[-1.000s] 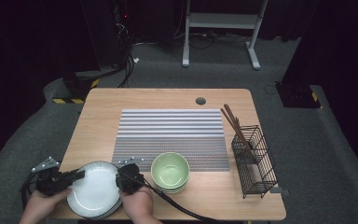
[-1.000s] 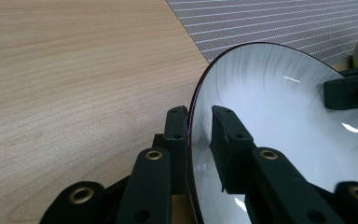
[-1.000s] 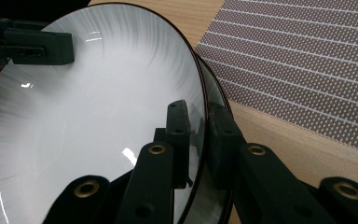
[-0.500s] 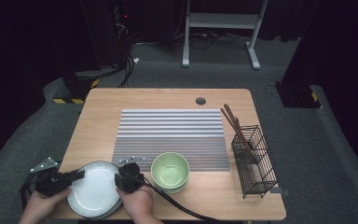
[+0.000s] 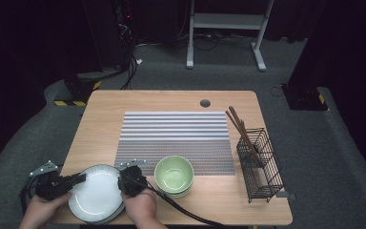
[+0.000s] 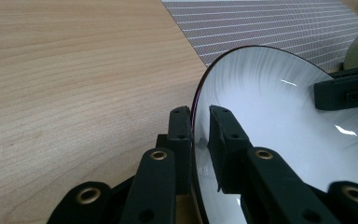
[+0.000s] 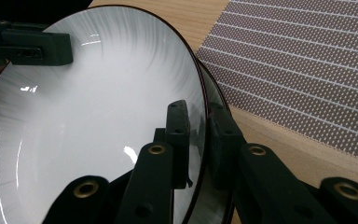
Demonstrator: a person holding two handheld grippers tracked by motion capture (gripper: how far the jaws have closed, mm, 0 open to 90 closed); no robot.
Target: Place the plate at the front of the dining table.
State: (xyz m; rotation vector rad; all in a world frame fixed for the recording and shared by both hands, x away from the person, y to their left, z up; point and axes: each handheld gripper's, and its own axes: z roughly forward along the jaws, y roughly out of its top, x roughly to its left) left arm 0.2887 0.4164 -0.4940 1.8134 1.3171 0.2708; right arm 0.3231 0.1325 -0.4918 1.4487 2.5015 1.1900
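Observation:
A white plate (image 5: 97, 193) with a dark rim sits at the table's front left corner, on top of another plate whose rim (image 7: 216, 100) shows beneath it. My left gripper (image 5: 82, 178) is shut on the plate's left rim, which passes between its jaws (image 6: 200, 112). My right gripper (image 5: 123, 183) holds the opposite rim, which runs between its jaws (image 7: 199, 108). Its jaws have just been closing on that rim. Each gripper view shows the other gripper across the plate (image 6: 345, 87) (image 7: 32, 46).
A green bowl (image 5: 173, 174), stacked on another bowl, stands just right of the plate. A striped placemat (image 5: 174, 140) covers the table's middle. A black wire basket (image 5: 259, 164) with chopsticks (image 5: 240, 129) stands at the right edge. The wooden table (image 5: 105, 109) has a round hole (image 5: 205, 103).

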